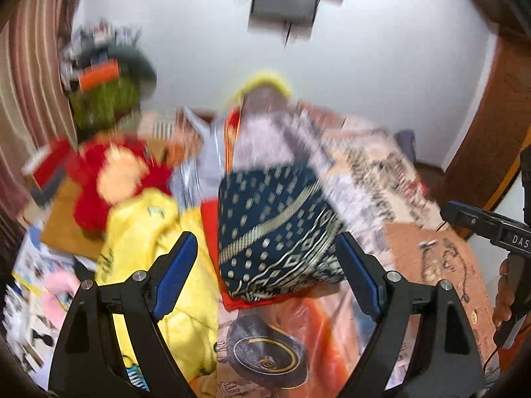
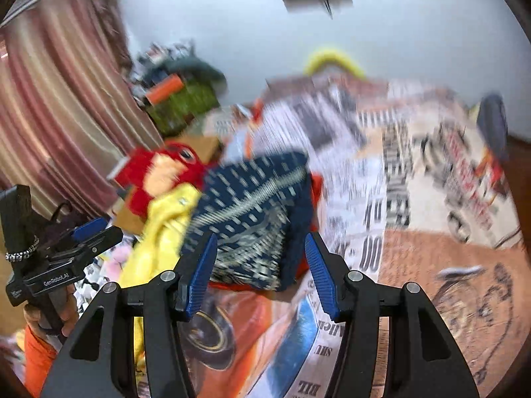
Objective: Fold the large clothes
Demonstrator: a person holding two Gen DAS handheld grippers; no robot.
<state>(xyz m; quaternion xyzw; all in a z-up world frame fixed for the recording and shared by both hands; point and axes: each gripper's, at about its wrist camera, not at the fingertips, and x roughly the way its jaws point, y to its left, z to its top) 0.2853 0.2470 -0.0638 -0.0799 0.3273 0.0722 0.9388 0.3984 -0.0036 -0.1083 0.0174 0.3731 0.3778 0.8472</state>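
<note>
Both claws hang clear above the bed (image 1: pixel 441 265), and the folded navy patterned garment (image 1: pixel 275 229) sits squared on top of a red one (image 1: pixel 212 219), stacked out of the way, by the look of it. The left claw (image 1: pixel 265 272) gapes wide with nothing between its pads. The right claw (image 2: pixel 260 272) stands about half open, also empty. The navy bundle lies just ahead of and below both claws. A crumpled yellow garment (image 1: pixel 156 258) waits beside it, likely next.

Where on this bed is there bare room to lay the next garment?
Free: printed sheet right of the navy folded cloth, and in front of it. Crowded: left side, with yellow garment and red plush.
</note>
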